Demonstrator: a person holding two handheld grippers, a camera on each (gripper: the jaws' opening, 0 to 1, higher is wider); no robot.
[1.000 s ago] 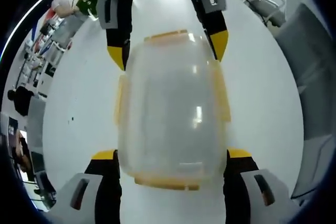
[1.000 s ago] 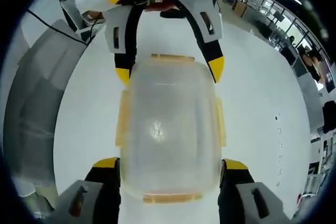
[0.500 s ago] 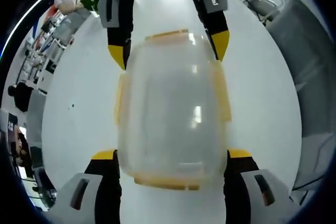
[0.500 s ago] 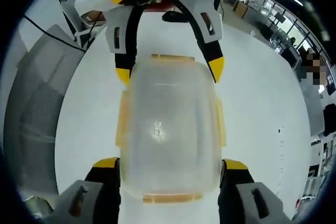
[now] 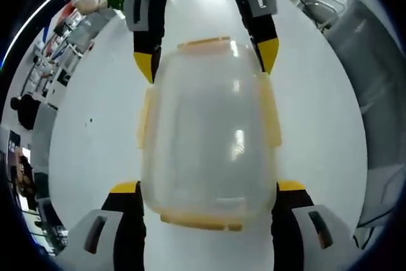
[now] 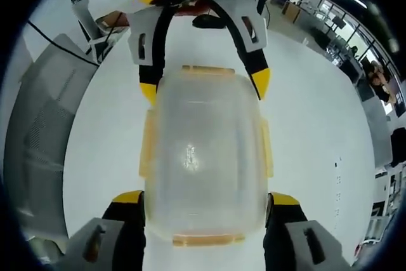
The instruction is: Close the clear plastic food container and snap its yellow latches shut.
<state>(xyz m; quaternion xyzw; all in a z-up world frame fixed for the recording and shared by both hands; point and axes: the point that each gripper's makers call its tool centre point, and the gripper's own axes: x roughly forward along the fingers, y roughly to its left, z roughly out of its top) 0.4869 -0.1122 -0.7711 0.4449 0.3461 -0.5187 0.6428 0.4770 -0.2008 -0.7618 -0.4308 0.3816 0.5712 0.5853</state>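
left gripper view: container point(image 5: 208, 138) unmoved (both grippers still straddling)

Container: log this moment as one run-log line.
container: lid on, on white table | left gripper: straddling near end | right gripper: straddling opposite end

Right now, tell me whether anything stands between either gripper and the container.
Nothing visible does. The left gripper and right gripper each straddle one end of the container, jaws beside its walls.
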